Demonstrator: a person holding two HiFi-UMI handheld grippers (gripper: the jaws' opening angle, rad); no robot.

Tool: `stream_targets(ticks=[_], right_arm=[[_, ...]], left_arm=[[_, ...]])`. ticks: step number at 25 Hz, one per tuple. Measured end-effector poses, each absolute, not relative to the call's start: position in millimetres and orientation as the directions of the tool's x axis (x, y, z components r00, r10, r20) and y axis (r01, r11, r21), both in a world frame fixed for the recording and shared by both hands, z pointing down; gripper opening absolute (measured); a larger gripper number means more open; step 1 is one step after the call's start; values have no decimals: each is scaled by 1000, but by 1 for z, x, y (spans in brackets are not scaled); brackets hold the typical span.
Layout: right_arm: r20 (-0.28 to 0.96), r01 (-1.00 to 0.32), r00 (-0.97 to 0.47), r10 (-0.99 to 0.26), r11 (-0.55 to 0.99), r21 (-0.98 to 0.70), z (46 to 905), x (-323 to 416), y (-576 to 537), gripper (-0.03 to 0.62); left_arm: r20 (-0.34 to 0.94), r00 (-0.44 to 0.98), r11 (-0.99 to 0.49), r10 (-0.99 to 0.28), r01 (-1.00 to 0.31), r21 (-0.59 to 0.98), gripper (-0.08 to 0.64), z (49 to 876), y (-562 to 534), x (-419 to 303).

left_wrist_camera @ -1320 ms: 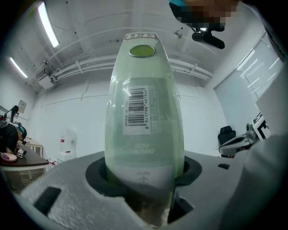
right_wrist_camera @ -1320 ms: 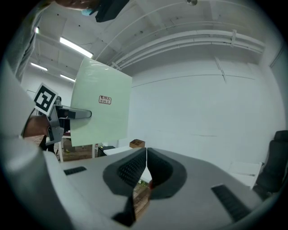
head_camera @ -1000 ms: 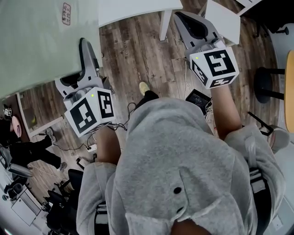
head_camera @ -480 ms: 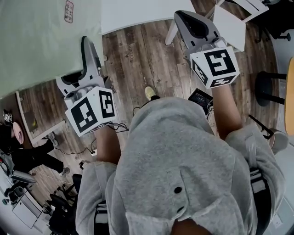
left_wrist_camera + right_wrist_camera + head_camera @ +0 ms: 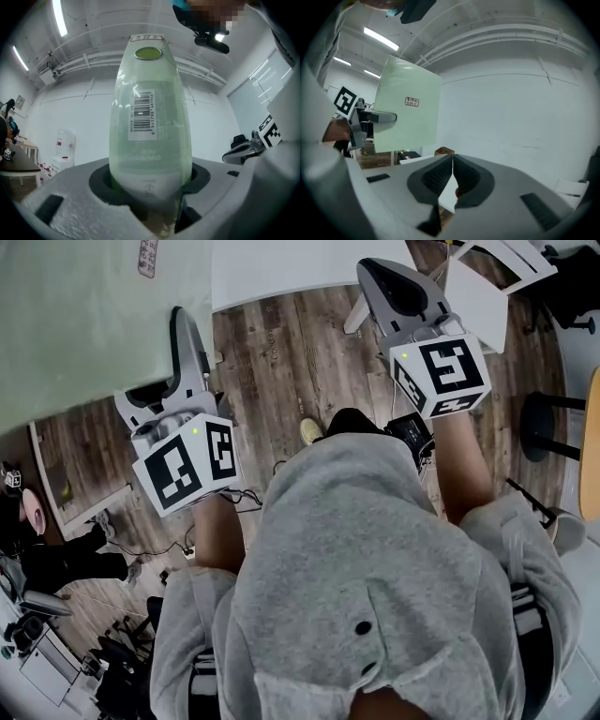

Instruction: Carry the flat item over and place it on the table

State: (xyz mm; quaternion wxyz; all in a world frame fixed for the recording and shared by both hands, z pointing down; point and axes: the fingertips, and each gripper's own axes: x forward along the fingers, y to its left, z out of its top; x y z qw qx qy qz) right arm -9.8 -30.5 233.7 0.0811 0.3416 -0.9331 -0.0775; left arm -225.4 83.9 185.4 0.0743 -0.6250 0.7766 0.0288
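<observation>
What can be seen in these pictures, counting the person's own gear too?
flat sheet: one, pale green, upper left in the head view
barcode sticker: one, white, on the sheet
table: one, white, top of the head view
floor: brown wood planks, under everything
stool: one, dark, right edge of the head view
hoodie: one, grey, worn by the person
shoe: one, yellowish, on the floor
left gripper: one, grey with black-and-white marker cube, jaws shut on the sheet
right gripper: one, same colours, jaws together, nothing between them
</observation>
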Motion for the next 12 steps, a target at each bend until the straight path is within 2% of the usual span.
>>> stream_targets(ticks=[12], right_arm=[[80, -630, -752, -655, 748, 207, 236, -21, -40, 29]], left_arm=[[-149, -221, 226, -964, -974, -19, 272, 196, 86, -242]])
